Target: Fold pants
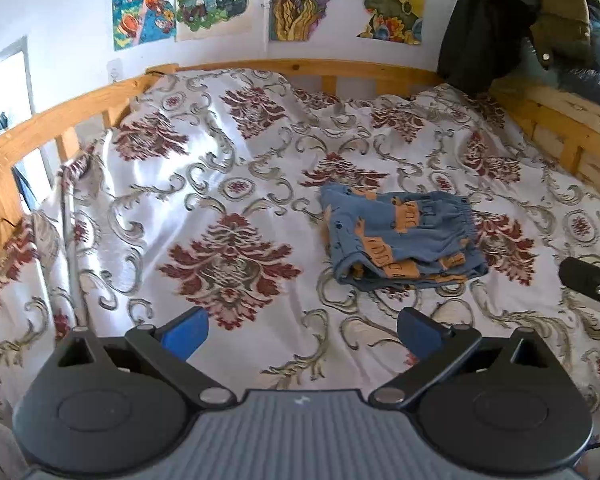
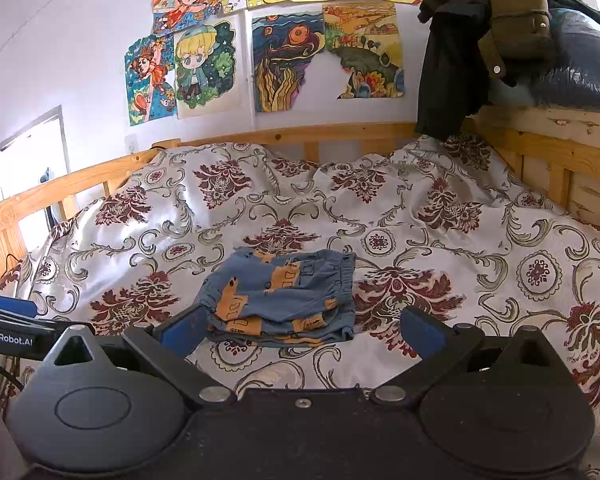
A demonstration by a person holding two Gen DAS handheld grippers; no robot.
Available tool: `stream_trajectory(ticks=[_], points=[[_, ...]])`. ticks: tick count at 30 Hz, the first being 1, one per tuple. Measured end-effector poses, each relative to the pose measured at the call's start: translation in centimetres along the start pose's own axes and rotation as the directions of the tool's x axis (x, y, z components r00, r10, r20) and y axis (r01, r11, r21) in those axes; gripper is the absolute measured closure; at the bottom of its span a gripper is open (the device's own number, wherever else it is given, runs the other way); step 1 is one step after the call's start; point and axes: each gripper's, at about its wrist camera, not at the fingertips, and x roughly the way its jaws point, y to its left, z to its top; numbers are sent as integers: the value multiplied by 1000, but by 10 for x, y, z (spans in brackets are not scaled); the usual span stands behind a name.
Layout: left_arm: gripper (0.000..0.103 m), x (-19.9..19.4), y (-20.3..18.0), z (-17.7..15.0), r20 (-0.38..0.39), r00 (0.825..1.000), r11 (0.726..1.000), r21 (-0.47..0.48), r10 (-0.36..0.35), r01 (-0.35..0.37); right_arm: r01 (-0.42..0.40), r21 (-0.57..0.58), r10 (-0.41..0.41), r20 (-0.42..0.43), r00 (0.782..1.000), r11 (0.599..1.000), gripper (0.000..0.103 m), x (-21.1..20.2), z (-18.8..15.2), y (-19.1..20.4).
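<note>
Both grippers hang low over the bedspread (image 1: 236,184), each with its blue fingers spread wide and holding nothing. From the right gripper (image 2: 302,334), the folded pants (image 2: 284,300) lie just ahead, flat on the spread. From the left gripper (image 1: 302,334), the pants (image 1: 400,236) sit ahead and rightward.

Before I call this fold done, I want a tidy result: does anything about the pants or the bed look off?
Mostly fine. The pants lie folded on the bedspread, but the layers at the near edge are uneven. The bedspread is rumpled towards the headboard. One drawing on the wall has a torn edge. Both grippers are open and clear of the pants.
</note>
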Motion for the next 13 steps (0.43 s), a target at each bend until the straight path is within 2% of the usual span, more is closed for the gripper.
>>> stream_trajectory(ticks=[7,13], points=[[0,-2,-4,0,13,1000,999,38,-4,3,0,-2,0,-1,1000,1000,1,0,0,1],[0,-4,-2,0,21,999,999,31,-25,24,1,-2,-1,-1,1000,1000,1,0,0,1]])
